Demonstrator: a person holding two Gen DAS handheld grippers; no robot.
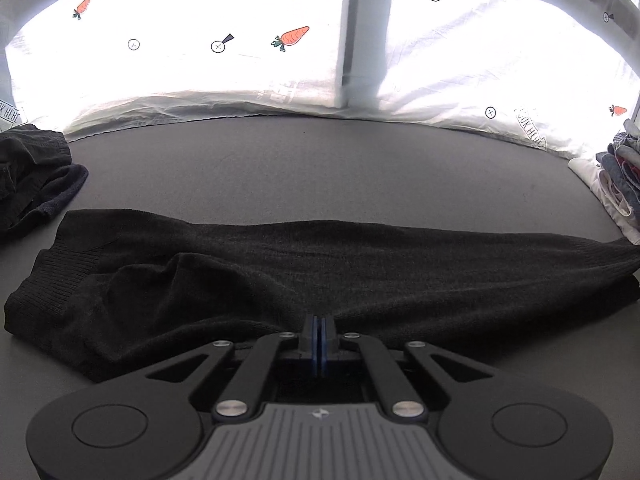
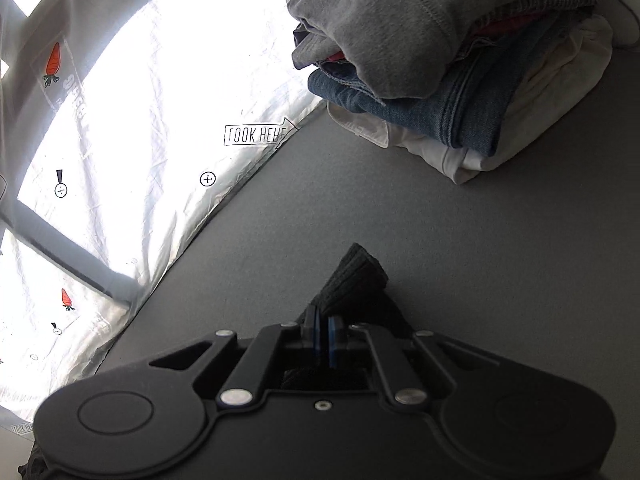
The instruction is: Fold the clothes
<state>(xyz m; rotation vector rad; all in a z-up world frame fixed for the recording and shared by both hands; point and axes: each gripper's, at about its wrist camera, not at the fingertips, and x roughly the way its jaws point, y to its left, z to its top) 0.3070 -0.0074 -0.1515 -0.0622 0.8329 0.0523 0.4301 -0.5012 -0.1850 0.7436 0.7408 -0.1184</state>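
A black knit sweater (image 1: 320, 276) lies stretched across the grey table in the left wrist view, its ribbed hem at the left. My left gripper (image 1: 319, 326) is shut at the sweater's near edge; whether cloth is pinched between the pads is hidden. My right gripper (image 2: 322, 328) is shut on a ribbed black end of the sweater (image 2: 354, 280), which sticks out past the fingertips above the table.
A stack of folded clothes (image 2: 448, 64), grey on top, denim and white below, sits at the far right; it also shows in the left wrist view (image 1: 620, 176). A dark heap of clothes (image 1: 32, 176) lies at the left. A white carrot-print curtain (image 1: 200, 52) borders the table's (image 1: 320, 168) far edge.
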